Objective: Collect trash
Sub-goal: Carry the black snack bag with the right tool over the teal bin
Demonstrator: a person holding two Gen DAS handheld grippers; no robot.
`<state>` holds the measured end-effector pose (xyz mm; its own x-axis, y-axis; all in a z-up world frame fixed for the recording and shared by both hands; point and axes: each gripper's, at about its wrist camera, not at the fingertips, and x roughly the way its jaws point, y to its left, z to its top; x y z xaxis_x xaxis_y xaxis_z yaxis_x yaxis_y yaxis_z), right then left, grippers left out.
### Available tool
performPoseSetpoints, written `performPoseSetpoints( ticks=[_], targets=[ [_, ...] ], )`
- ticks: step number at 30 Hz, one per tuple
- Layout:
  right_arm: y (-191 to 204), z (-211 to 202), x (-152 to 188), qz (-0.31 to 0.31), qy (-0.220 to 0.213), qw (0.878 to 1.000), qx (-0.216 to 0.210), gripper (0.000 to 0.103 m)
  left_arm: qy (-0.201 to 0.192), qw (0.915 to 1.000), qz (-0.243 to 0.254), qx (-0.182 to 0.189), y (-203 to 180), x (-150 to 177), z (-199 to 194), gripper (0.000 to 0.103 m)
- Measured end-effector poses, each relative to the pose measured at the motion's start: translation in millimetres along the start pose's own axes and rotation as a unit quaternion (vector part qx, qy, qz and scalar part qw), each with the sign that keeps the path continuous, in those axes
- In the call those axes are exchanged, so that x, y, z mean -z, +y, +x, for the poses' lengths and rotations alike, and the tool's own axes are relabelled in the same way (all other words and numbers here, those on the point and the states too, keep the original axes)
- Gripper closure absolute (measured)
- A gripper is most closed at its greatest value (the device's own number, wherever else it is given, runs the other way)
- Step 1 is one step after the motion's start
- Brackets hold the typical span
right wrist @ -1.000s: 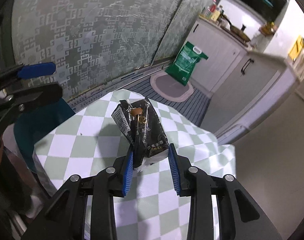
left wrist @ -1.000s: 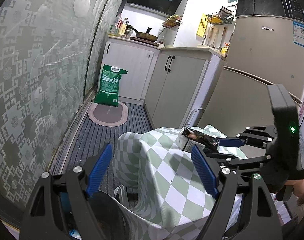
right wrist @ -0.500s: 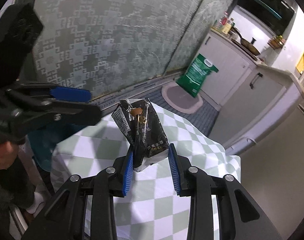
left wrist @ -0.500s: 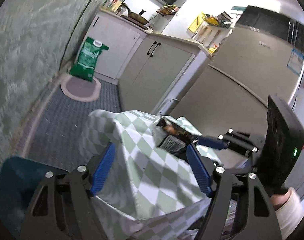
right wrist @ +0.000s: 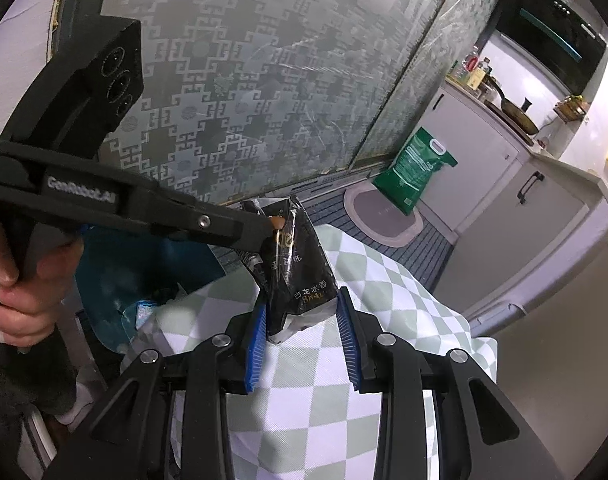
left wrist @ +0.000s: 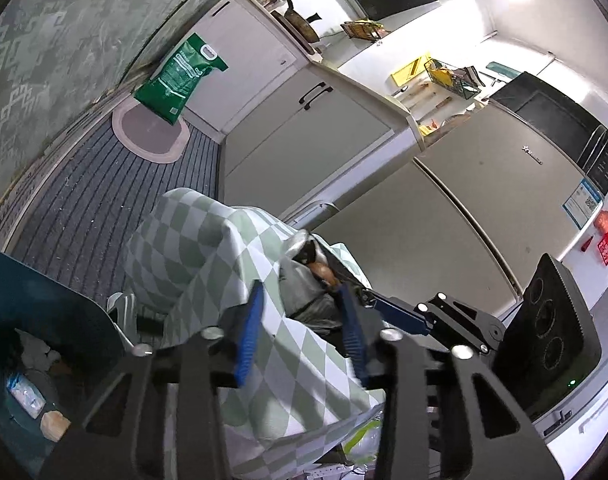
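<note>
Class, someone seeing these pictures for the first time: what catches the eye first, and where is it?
A black tissue packet stands upright, clamped in the right hand-held gripper above the green-checked tablecloth. The left hand-held gripper comes in from the left to its torn top. Behind stands a green sack.

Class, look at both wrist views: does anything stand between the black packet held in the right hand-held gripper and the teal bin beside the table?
Nothing blocks it outright. The left hand-held gripper at the black packet top sits on the teal bin side.
</note>
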<state>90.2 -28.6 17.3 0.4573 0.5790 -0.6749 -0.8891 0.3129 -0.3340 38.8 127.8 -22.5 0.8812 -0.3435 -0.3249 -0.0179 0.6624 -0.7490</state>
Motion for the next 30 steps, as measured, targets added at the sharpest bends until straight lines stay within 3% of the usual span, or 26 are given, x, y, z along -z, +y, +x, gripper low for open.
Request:
performPoseSetpoints(
  ticks=[6,16,30],
  targets=[
    [5.6,2.9,-3.7,-0.005,0.002,1.000,-0.002,0.070,-0.003,0.9999,0.001,-0.011,2.7,-1.9,-6.2,0.080],
    [22.1,8.8,-17.5,-0.019,0.004,1.000,-0.011,0.070,-0.022,0.9993,-0.019,-0.023,15.4,-3.9,-23.1,0.081],
    [59.9,38.0,-52.0,-0.016,0.029,0.998,-0.057,0.070,-0.045,0.9943,-0.052,-0.081,50.0,-10.6,-65.4,0.082]
  ],
)
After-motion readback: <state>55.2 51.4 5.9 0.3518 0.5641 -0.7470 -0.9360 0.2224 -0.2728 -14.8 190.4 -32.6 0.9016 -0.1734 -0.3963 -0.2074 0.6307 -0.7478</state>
